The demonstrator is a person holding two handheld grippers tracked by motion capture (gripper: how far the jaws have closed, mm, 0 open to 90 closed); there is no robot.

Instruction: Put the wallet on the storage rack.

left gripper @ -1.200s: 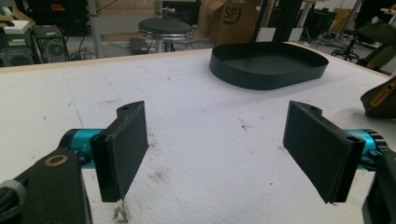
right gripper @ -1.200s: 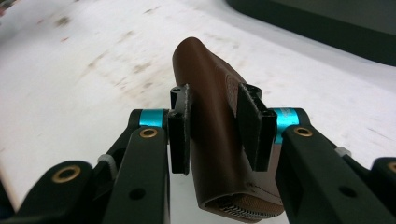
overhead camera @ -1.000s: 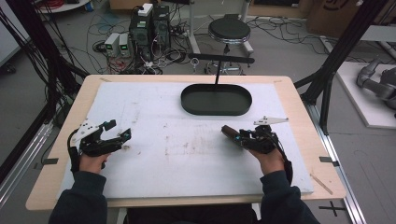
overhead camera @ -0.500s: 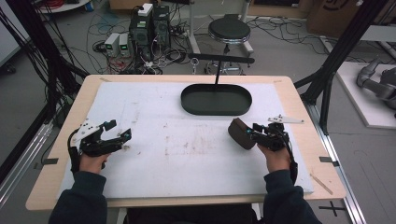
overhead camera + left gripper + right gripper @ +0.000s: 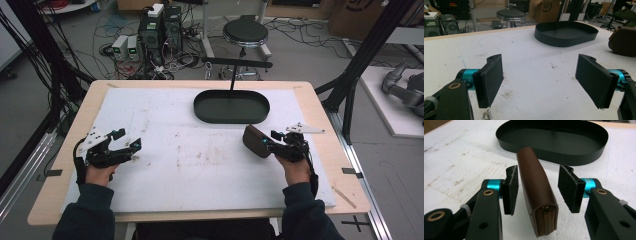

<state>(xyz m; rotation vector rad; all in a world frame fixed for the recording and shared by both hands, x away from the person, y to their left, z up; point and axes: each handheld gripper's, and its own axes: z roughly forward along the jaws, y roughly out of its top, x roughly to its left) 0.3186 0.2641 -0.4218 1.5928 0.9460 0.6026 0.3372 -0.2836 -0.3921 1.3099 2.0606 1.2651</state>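
Right claw (image 5: 537, 188) opening around upended wallet (image 5: 536, 187), "SF" box (image 5: 548, 6) behind.

My right tool (image 5: 537, 192) hides the wallet's (image 5: 536, 190) underside from me; its zip end is cut off at the bottom edge, and the tray's (image 5: 574, 157) far rim is cropped.

The left gripper (image 5: 539, 82) holds its two black jaws wide apart low in the frame — nothing between them but the stained white table cover (image 5: 529, 57). The black oval tray (image 5: 566, 33) sits at upper right, and a brown wallet (image 5: 624, 41) stands at the right edge. A round stool (image 5: 511, 14) shows at the top.
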